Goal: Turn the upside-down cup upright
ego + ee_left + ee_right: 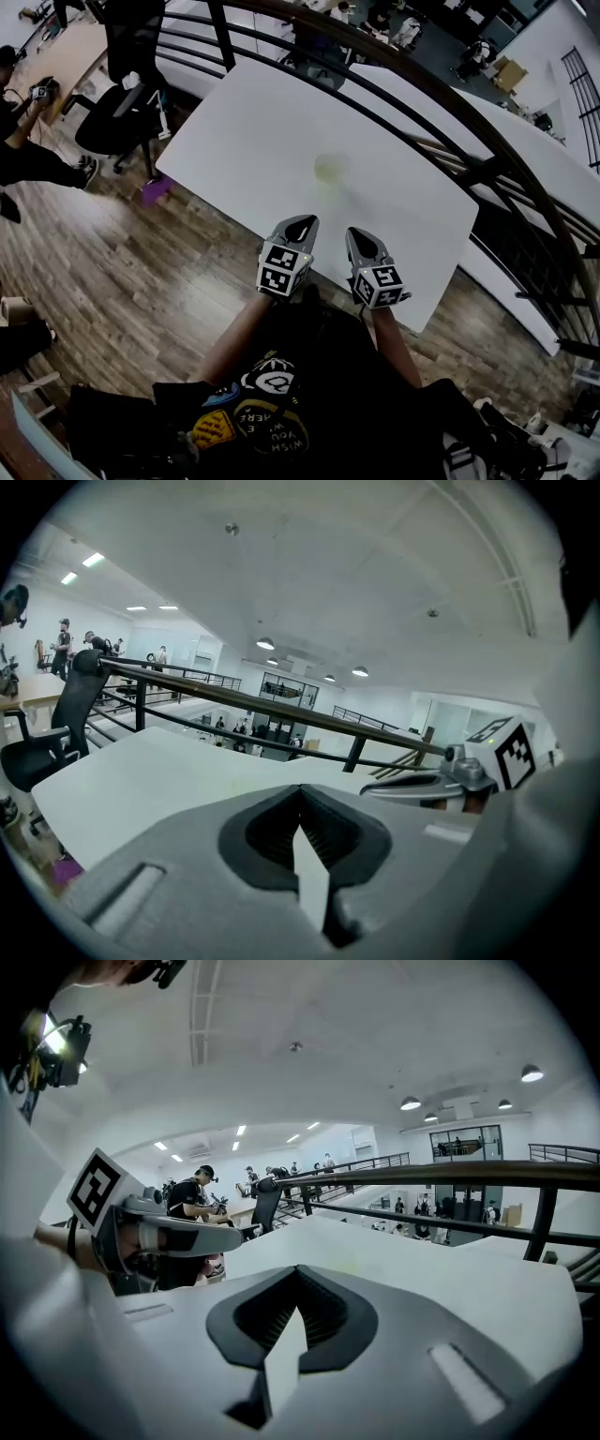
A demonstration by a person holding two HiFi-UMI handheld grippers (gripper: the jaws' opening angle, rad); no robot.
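The cup (330,169) is seen near the middle of the white bench (234,122). It is small, pale and a bit yellow. It stands alone, with nothing beside it. It looks blurry from above, so it cannot be told if it is upside down or the right way up.

The left tool (300,225) and the right tool (361,236) are held side by side at the near edge of the bench. Both are well apart from the cup. In the left gripper view the two jaws are pressed together and nothing is between them. The same is seen in the right gripper view: the jaws are together and empty. The cup is touched by neither tool.

No turning is being done at this moment. It is judged that this is either the time just before the cup is reached for, or the time just after it was let go. Which one cannot be told from here.

If the cup is upside down, a tool would have to be moved out to the middle of the bench. Its jaws would have to be opened wide enough for the cup. Then the cup could be held by its side, lifted, turned over and set down gently so it is not tipped.
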